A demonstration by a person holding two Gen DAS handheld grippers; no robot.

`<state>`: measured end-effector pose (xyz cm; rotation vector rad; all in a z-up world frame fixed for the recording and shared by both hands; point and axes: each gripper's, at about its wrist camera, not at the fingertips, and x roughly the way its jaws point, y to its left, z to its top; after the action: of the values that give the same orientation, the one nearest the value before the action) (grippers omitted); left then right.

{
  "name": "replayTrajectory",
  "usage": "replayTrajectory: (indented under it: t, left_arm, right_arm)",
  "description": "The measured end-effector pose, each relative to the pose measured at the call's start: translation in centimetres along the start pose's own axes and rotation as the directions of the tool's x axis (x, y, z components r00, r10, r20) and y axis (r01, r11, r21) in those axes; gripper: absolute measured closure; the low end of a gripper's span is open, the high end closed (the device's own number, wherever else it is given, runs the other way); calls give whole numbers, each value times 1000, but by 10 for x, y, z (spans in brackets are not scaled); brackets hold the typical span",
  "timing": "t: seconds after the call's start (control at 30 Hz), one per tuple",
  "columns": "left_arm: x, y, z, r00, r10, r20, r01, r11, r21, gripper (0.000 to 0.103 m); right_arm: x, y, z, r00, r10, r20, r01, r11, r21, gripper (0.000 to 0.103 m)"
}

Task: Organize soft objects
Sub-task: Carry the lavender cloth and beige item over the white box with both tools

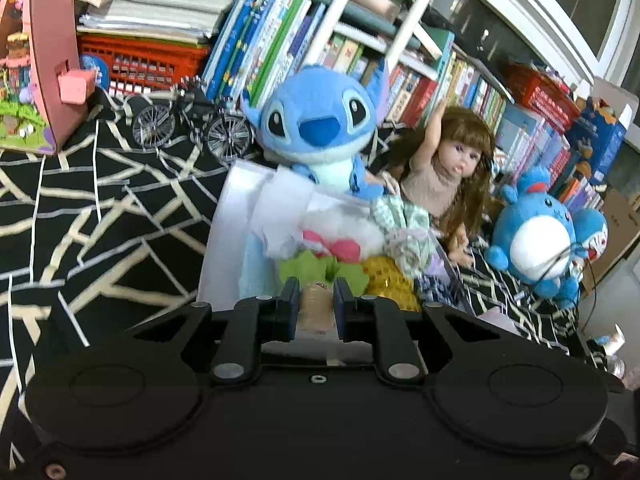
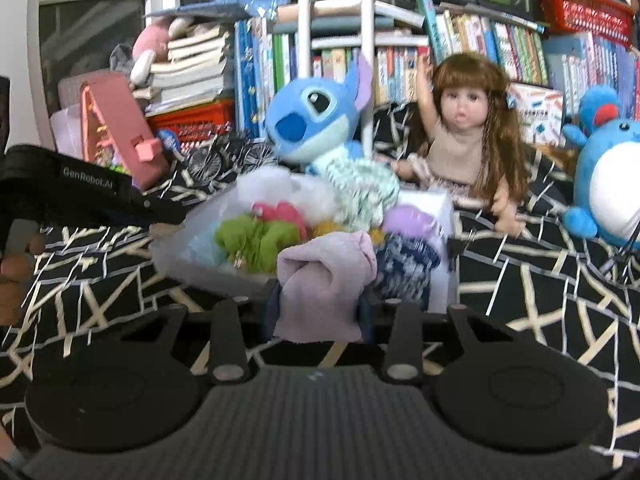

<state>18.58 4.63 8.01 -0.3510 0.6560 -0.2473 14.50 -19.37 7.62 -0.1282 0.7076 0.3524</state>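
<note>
Your right gripper (image 2: pixel 320 312) fingers are clamped on a lilac cloth (image 2: pixel 326 280); the clear bin (image 2: pixel 176 248) lies at twelve o'clock. Your left gripper (image 1: pixel 316 312) fingers pinch a tan cloth (image 1: pixel 316 304).

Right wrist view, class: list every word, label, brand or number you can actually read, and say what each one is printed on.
"GenRobot.AI": white letters on the black body of the other handheld device, at the left edge.
Book spines on the shelf: print too small and blurred to read.
White box behind the doll: dark characters, unreadable.
Round blue sticker by the orange crate: unreadable.
</note>
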Motion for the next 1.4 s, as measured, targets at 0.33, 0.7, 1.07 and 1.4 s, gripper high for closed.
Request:
replayTrajectory:
  t: [0.33, 0.7, 1.07, 1.4]
  left_arm:
    - [37, 4, 19, 995, 80, 64, -81, 997, 6, 86]
    - [78, 3, 5, 989, 143, 26, -144, 988, 54, 86]
    - [92, 5, -6, 984, 179, 13, -179, 980, 88, 86]
    - [92, 4, -6, 983, 183, 18, -183, 978, 102, 85]
  right_arm:
    - [41, -26, 33, 1000, -16, 16, 13, 991, 136, 59]
    - [83, -29, 31, 1000, 4, -27, 2, 979, 206, 59]
    - [95, -38, 20, 999, 20, -49, -7, 966, 258, 56]
    - [96, -39, 19, 998, 22, -53, -7, 965, 261, 52]
